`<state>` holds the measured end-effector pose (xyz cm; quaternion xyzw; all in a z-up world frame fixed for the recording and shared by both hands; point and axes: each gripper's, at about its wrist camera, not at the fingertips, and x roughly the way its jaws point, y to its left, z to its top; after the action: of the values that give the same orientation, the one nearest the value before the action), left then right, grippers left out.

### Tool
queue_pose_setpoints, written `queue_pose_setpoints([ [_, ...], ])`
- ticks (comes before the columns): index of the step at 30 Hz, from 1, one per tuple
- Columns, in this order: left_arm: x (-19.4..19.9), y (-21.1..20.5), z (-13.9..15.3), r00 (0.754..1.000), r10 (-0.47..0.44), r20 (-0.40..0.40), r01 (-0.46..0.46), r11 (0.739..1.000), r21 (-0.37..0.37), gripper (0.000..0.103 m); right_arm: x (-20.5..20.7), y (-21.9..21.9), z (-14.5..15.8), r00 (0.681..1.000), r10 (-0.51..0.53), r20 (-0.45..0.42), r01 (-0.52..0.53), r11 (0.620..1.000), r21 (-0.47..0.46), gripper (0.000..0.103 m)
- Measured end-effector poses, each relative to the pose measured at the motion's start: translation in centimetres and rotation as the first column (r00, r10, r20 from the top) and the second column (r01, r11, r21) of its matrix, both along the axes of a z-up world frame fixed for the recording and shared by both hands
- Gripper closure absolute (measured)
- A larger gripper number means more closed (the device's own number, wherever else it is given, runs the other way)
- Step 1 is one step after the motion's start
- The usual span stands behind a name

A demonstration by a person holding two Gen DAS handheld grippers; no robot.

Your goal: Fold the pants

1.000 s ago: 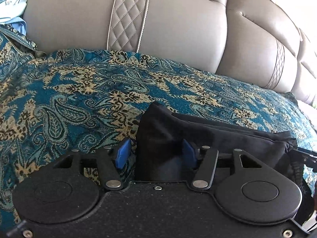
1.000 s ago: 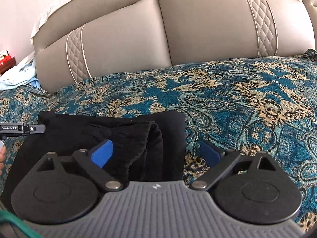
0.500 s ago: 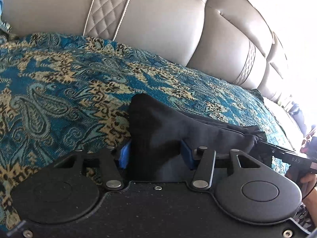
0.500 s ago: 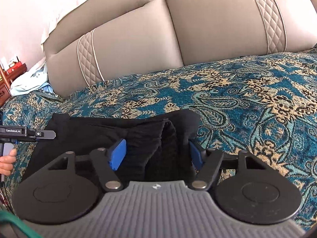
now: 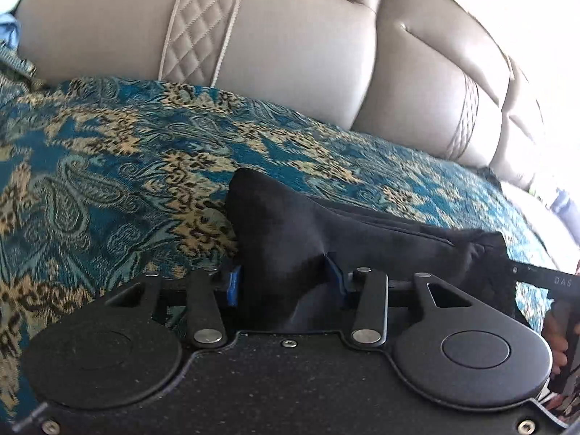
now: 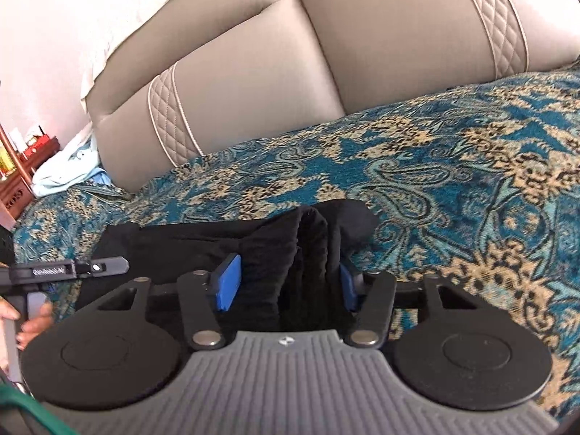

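So the black pants (image 5: 326,232) are lying bunched up in a long folded strip on the teal and gold paisley bedspread (image 5: 108,181), with the padded beige headboard (image 5: 290,47) right behind it. The left gripper (image 5: 286,282) is angled down at one end of the strip, and its blue-padded fingers (image 5: 233,284) are closing in on a thick fold of the fabric; both pads look pressed into the cloth, which puckers up between them into a little peak. The right gripper (image 6: 286,282) is doing the same thing at the other end, tilted down toward the bed. Its fingers (image 6: 226,282) are also closing with the gathered ribbed end of the pants (image 6: 301,253) between them. The right pad is tucked against the cloth, but the left pad's blue face is still showing with a bit of a gap, so it's not a full pinch from what I can see. Each camera catches the other gripper off at the edge: in the right view the left one pokes in from the left over the pants, with the person's hand (image 6: 34,320) wrapped around its handle, and in the left view the right hand (image 5: 556,337) shows at the far right edge. Some light blue cloth (image 6: 69,174) sits off by the headboard corner.
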<state>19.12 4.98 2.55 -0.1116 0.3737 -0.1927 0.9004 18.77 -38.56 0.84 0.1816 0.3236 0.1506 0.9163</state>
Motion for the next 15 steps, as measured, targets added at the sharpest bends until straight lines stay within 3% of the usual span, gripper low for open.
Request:
queue_pose_setpoints([
  [2,0.2,0.1,0.0,1.0,0.029,-0.012,-0.029,0.999,-0.017,0.06,0.2,0.3,0.0,1.0,0.006,-0.007,-0.006,1.0,0.01,0.056],
  [4,0.3,-0.1,0.3,0.996,0.08,-0.028,-0.08,0.997,-0.007,0.075,0.5,0.7,0.0,1.0,0.002,-0.014,-0.001,1.0,0.019,0.064],
  [7,0.2,0.1,0.8,0.988,0.156,-0.001,-0.156,0.988,0.018,0.088,1.2,2.1,0.4,1.0,0.012,-0.01,-0.012,1.0,0.019,0.069],
  [11,0.9,0.6,1.6,0.979,0.201,0.031,-0.203,0.977,0.07,0.09,2.7,5.0,1.3,1.0,0.018,0.024,-0.016,0.998,-0.064,0.072],
  [15,3.0,1.3,2.6,0.97,0.234,0.064,-0.241,0.96,0.139,0.09,5.8,7.2,2.0,0.999,0.004,0.037,-0.002,0.998,-0.068,0.073],
])
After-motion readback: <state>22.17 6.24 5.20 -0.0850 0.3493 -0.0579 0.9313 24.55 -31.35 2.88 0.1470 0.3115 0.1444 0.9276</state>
